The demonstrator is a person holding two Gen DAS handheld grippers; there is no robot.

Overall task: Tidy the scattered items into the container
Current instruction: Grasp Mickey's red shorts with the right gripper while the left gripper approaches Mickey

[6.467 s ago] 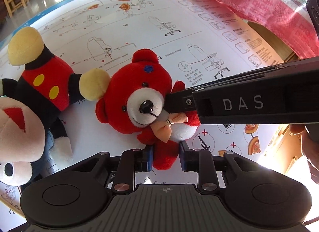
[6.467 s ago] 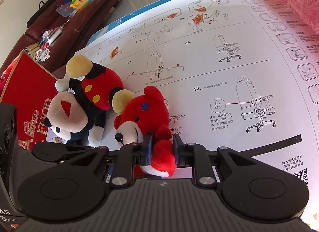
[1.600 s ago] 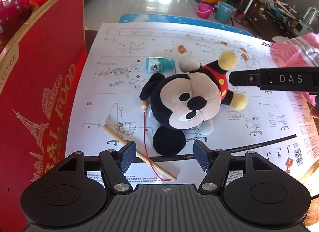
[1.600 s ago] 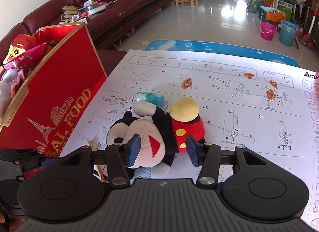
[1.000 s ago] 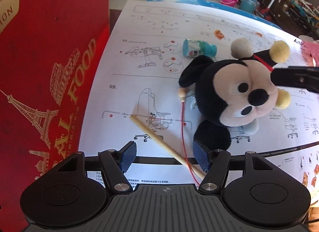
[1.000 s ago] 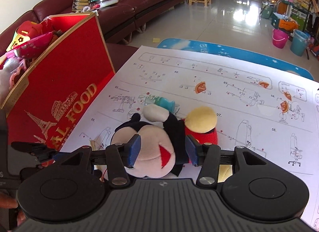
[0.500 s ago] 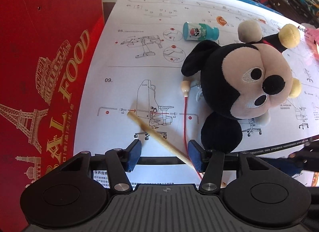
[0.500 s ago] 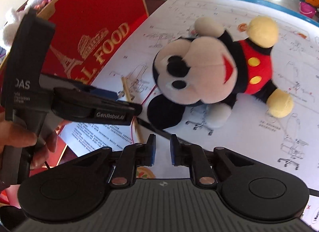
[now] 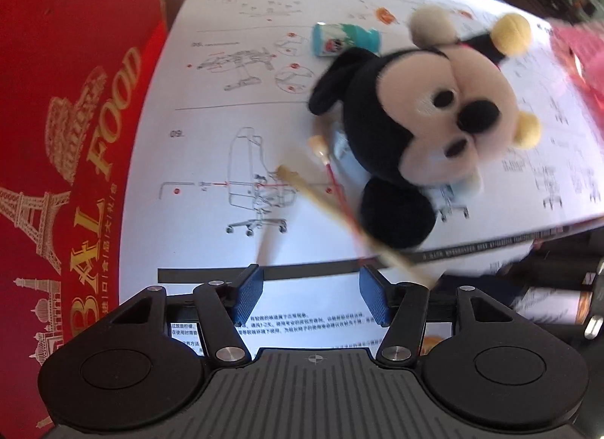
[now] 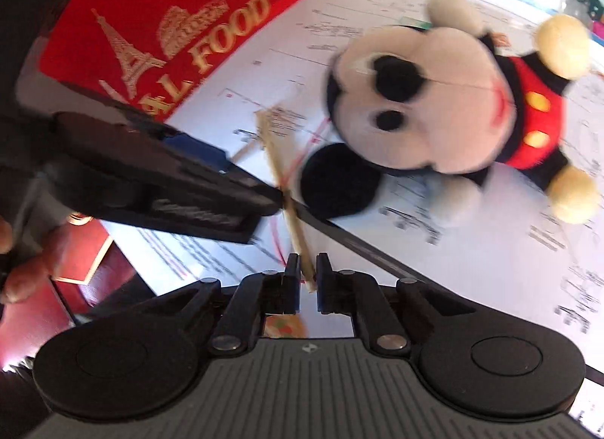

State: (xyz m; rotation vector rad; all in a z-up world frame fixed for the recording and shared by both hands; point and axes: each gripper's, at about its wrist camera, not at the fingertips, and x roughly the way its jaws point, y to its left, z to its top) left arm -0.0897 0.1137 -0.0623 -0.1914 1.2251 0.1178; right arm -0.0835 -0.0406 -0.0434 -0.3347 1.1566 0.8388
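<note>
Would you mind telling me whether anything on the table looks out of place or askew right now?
Yes: the mouse plush lies tipped on its back across the instruction sheet, outside the red box. A small teal bottle lies on its side behind it. The right gripper pinches one end of the wooden stick, which sits tilted.

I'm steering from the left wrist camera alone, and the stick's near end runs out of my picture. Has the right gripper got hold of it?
Observer: Yes. In the right wrist view, the right gripper is shut on the wooden stick, close to its near end.
Operator: Is the red string pinched too?
Observer: Too blurred to tell. The red string runs alongside the stick toward the jaws.
Operator: How does my gripper sit from there?
Observer: The left gripper, jaws opening on nothing, has one fingertip at the stick's middle. I cannot tell whether it touches.
</note>
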